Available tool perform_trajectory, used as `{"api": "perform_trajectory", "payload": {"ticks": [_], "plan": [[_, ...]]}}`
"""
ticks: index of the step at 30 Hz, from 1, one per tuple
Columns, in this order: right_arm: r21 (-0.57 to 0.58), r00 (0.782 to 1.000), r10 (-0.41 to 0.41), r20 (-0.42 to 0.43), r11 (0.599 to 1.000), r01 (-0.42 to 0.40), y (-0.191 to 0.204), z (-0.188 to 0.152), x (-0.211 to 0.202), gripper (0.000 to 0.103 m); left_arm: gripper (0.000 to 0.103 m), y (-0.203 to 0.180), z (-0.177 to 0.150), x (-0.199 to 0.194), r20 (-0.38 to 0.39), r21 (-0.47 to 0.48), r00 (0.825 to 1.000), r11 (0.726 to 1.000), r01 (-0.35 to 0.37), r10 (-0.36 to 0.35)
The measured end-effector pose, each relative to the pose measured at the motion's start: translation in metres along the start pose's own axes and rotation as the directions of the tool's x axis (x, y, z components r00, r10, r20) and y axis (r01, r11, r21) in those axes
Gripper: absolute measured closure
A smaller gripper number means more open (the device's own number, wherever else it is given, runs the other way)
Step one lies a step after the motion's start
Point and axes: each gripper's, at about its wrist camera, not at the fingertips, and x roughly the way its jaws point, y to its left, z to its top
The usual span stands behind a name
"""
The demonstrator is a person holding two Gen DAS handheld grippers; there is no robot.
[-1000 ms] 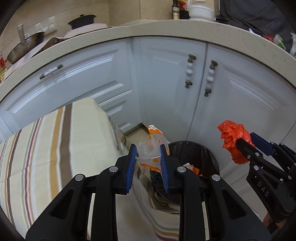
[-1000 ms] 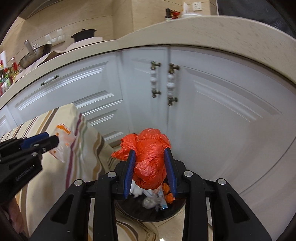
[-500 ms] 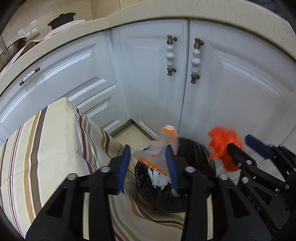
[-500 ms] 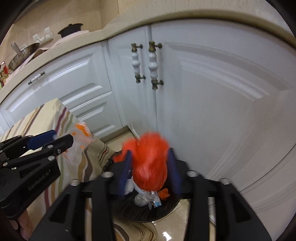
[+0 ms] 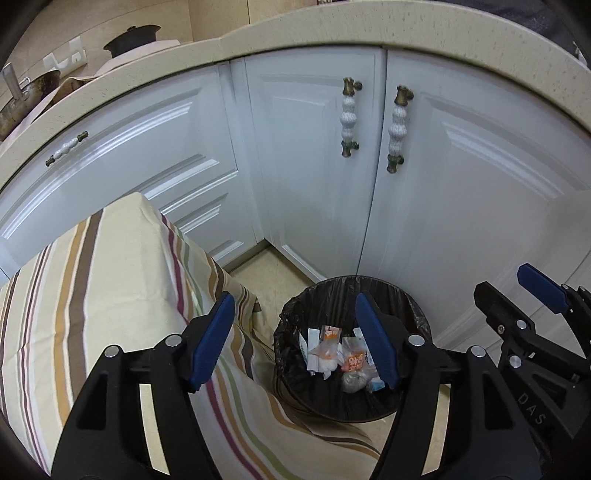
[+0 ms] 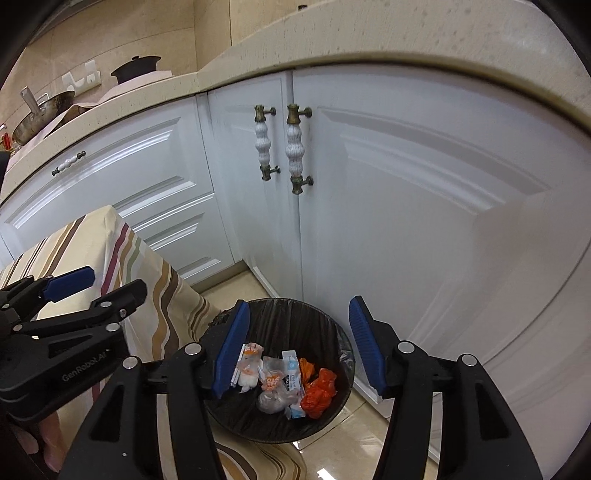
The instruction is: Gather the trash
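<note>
A round black-lined trash bin (image 5: pixel 413 310) (image 6: pixel 295 314) stands on the floor below both grippers. Inside it lie an orange-and-clear wrapper (image 5: pixel 351 360) (image 6: pixel 271 378), a crumpled red plastic bag (image 6: pixel 319 393), and several white and blue packets. My left gripper (image 5: pixel 295 343) hangs above the bin's left rim, its jaws opening with nothing between them; it also shows at the left of the right wrist view (image 6: pixel 110 282). My right gripper (image 6: pixel 299 349) is over the bin, jaws opening and empty; in the left wrist view it appears at the right (image 5: pixel 517 284).
White cabinet doors with ceramic handles (image 5: pixel 349 116) (image 6: pixel 297 147) stand right behind the bin. A table under a striped cloth (image 5: pixel 92 280) (image 6: pixel 110 251) is at the left, its cloth draping down to the bin. The countertop (image 5: pixel 295 33) carries pots at far left.
Both grippers opened. The orange-and-clear wrapper left the left gripper and the red bag left the right gripper; both now lie in the bin. Both grippers moved closer over the bin.
</note>
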Motion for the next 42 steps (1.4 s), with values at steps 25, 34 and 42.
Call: {"api": "perform_trajectory", "payload": {"ticks": [25, 34, 42], "plan": [[-0.002, 0.993, -0.026, 0.112, 1.0, 0.026, 0.038, -0.02, -0.122, 0.023, 0.006, 0.036, -0.036, -0.148, 0.195, 0.03, 0.98, 0.999, -0.035, 0.028], [-0.001, 0.983, -0.046, 0.177, 0.999, 0.046, 0.047, -0.023, -0.172, 0.021, 0.005, 0.057, -0.049, -0.192, 0.222, -0.028, 0.975, 1.0, 0.01, -0.003], [0.017, 0.97, -0.075, 0.229, 0.997, 0.073, 0.048, -0.025, -0.208, 0.019, 0.005, 0.061, -0.055, -0.227, 0.295, -0.043, 0.956, 0.999, 0.023, -0.01]]}}
